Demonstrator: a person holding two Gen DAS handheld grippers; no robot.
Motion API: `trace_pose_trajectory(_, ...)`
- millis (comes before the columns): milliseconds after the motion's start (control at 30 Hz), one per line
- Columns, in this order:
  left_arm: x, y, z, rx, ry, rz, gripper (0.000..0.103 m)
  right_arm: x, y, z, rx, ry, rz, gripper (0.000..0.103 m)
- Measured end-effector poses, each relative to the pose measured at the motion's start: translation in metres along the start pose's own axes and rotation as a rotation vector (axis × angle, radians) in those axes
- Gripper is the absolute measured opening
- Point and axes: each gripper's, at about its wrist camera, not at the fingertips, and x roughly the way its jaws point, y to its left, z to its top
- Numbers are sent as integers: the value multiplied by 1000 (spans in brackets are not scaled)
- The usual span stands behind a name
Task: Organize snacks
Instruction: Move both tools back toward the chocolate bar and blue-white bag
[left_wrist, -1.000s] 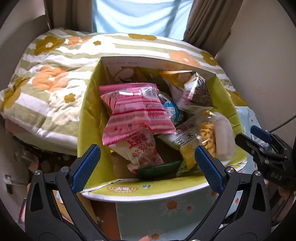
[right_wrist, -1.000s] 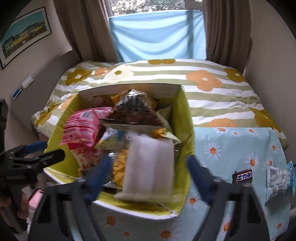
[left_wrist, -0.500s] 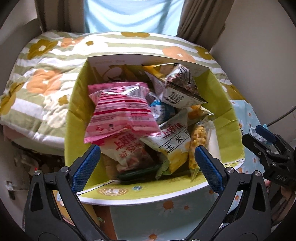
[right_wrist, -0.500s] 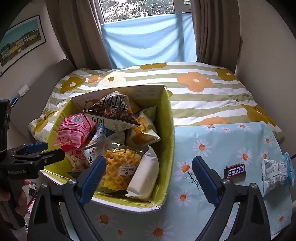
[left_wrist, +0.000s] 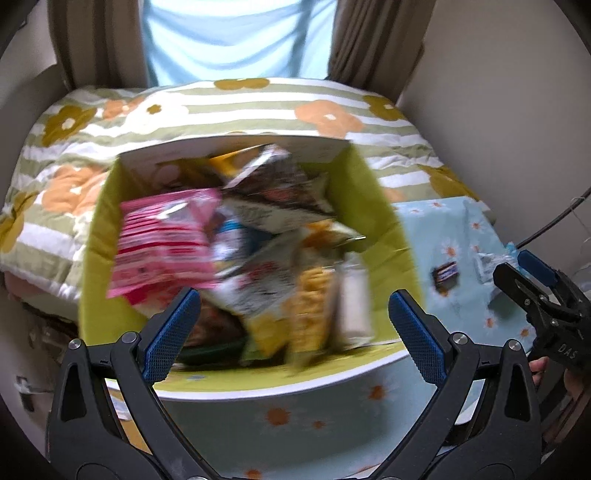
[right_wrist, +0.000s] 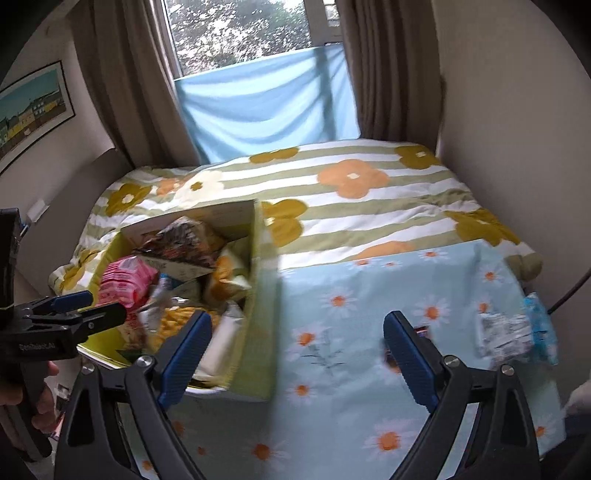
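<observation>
A yellow-green cardboard box (left_wrist: 388, 229) full of snack bags stands on the daisy cloth; it also shows in the right wrist view (right_wrist: 255, 295). A pink bag (left_wrist: 162, 240) lies at its left, a dark bag (left_wrist: 280, 184) at the back, a white pack (left_wrist: 354, 302) at the front right. My left gripper (left_wrist: 295, 328) is open and empty in front of the box. My right gripper (right_wrist: 297, 350) is open and empty over the cloth right of the box. A small dark bar (left_wrist: 445, 275) and silver and blue packets (right_wrist: 506, 332) lie on the cloth at the right.
The light-blue daisy cloth (right_wrist: 369, 314) covers the near surface. Behind it lies a striped flowered quilt (right_wrist: 351, 192) on a bed, then curtains and a window. Walls close in at the right and left. A black cable (right_wrist: 569, 291) hangs at the far right.
My right gripper has swung right, away from the box and over the cloth; the white pack it hovered over stays in the box. My left gripper has pulled back slightly.
</observation>
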Motion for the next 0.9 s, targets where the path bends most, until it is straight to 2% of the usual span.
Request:
trace_pose_trajectory(33, 1, -14, 1, 5, -3, -13, 101, -7, -11, 0, -3, -12, -11, 94)
trace_pose_trajectory(67, 3, -25, 3, 10, -3, -23, 101, -11, -18, 1, -4, -20, -20, 101)
trace_pose_trajectory(100, 4, -33, 4, 15, -2, -30, 101, -17, -30, 1, -6, -31, -41, 103)
trace_pose_trajectory(333, 31, -123, 17, 83, 6, -92, 101, -45, -109, -1, 35, -63, -115, 103)
trace_pose_trajectory(567, 79, -205, 15, 198, 74, -103, 101, -49, -184, -19, 135, 27, -122, 103)
trace_pose_trajectory(700, 105, -236, 11, 279, 134, -99, 101, -49, -207, -34, 176, 45, -132, 103)
trace_pose_trajectory(900, 146, -270, 8, 431, 228, -106, 99, -31, -231, -54, 317, 98, -131, 103)
